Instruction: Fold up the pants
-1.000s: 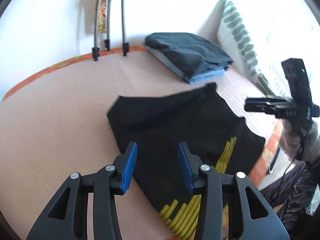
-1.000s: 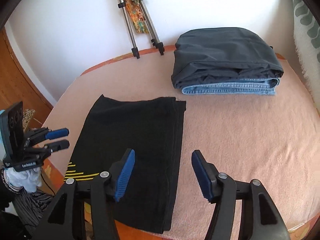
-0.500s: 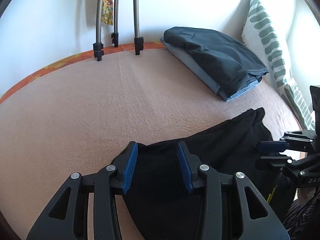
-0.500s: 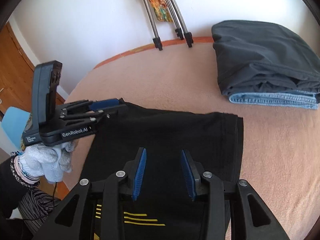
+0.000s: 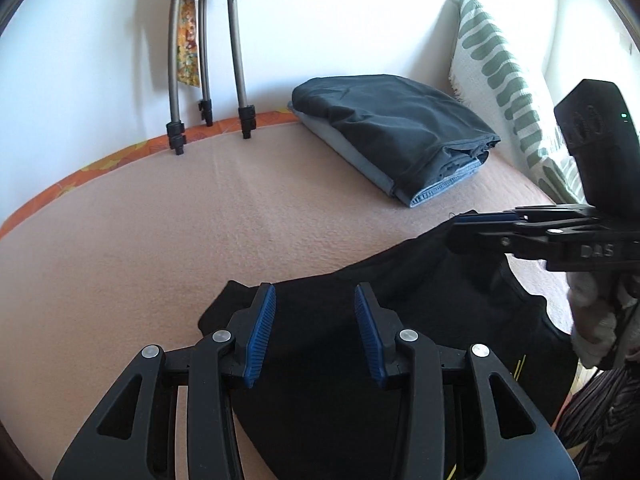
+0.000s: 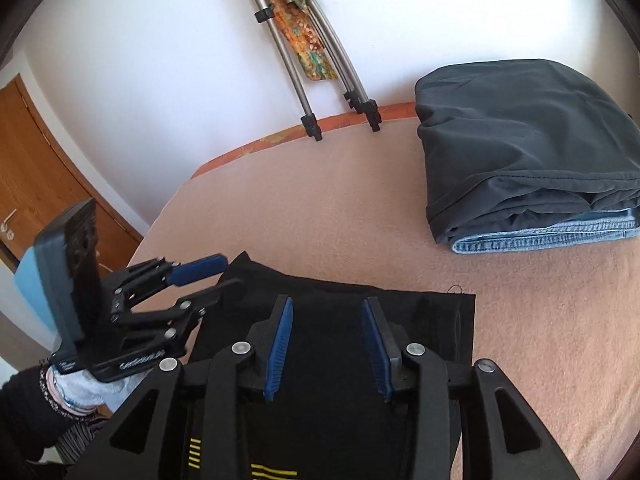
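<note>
Right wrist view: the black pants lie flat near the front edge of the pink blanket, already doubled but not yet folded small. Both the right gripper and left gripper hover parted over the cloth, gripping nothing; a finished folded stack sits well apart.

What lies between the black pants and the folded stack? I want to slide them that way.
Only bare pink blanket separates the black pants from the folded stack; the right wrist view shows this stretch most clearly.
</note>
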The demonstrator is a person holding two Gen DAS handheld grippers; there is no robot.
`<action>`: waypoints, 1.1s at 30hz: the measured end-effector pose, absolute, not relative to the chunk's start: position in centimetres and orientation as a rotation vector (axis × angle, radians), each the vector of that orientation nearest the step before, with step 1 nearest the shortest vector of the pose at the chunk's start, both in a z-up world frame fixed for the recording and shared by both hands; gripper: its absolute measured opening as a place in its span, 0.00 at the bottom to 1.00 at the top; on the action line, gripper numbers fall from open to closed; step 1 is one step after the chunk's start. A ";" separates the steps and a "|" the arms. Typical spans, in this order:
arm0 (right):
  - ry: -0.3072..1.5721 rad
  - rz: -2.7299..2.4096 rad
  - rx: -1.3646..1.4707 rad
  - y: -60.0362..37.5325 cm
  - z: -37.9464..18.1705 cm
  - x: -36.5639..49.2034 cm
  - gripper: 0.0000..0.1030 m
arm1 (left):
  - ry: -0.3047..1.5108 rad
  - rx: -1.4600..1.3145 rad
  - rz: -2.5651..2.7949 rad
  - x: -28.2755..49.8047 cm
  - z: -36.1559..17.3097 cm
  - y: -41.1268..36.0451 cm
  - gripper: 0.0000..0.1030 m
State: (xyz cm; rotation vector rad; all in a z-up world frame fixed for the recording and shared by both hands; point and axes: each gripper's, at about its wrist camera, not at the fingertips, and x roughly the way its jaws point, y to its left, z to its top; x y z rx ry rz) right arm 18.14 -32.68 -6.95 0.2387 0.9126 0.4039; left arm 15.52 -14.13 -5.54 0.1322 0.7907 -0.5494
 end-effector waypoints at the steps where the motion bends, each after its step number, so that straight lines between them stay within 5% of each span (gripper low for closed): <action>1: 0.929 0.369 0.216 -32.6 -7.5 18.8 0.37 | 0.813 0.130 -0.556 15.8 -5.9 -14.4 0.38; 5: 0.986 0.273 0.193 -34.8 -9.3 18.9 0.31 | 0.839 0.192 -0.478 17.4 -7.8 -15.8 0.38; 9: 0.978 0.233 0.235 -37.3 -7.8 16.9 0.38 | 0.861 0.127 -0.405 18.8 -7.8 -14.6 0.38; 13: 0.970 0.309 0.184 -37.7 -6.6 14.8 0.70 | 0.868 0.066 -0.418 16.9 -5.5 -11.8 0.43; 16: 0.982 0.355 0.155 -38.0 -7.3 13.3 0.78 | 0.905 0.009 -0.424 14.5 -4.8 -9.5 0.55; 29: 1.002 0.440 0.229 -38.6 -11.7 14.0 0.70 | 0.971 -0.142 -0.470 13.5 -9.2 -7.3 0.57; 33: 0.996 0.497 0.191 -37.0 -11.8 14.3 0.54 | 0.946 -0.172 -0.486 14.2 -9.3 -7.9 0.54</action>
